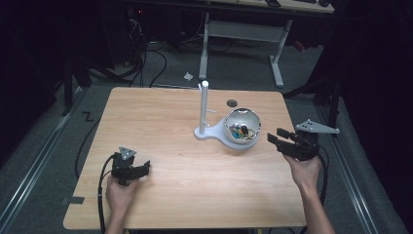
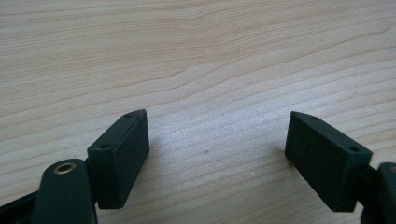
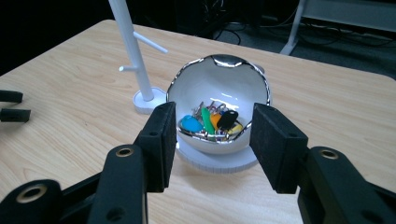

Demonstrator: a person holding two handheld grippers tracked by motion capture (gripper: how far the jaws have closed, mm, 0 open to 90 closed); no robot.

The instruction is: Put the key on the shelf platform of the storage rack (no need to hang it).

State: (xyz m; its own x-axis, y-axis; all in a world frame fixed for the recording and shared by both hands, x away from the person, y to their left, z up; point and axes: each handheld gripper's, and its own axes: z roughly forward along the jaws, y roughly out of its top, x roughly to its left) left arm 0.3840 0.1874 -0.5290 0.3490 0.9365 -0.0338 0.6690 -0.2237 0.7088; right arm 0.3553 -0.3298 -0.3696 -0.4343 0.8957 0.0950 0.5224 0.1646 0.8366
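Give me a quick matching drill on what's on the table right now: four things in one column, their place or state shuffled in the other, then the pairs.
Things:
1. keys
2. white stand
3. left gripper
4. right gripper

Places or states:
A. open, low over bare wood at the table's near left
B. upright pole with side pegs, beside the bowl
C. heaped inside the shiny bowl
D. open, jaws pointed at the bowl from the table's right edge

Pairs: 1-C, 2-B, 3-A, 4-D

Both tongs are matte black, with blocky rectangular pads [image 3: 161,140] and brass-ringed pivot holes. A grey three-cornered plate [image 1: 316,127] tops each. Black cable [image 1: 101,195] trails from the left tongs [image 1: 141,169]; forearms are bare.
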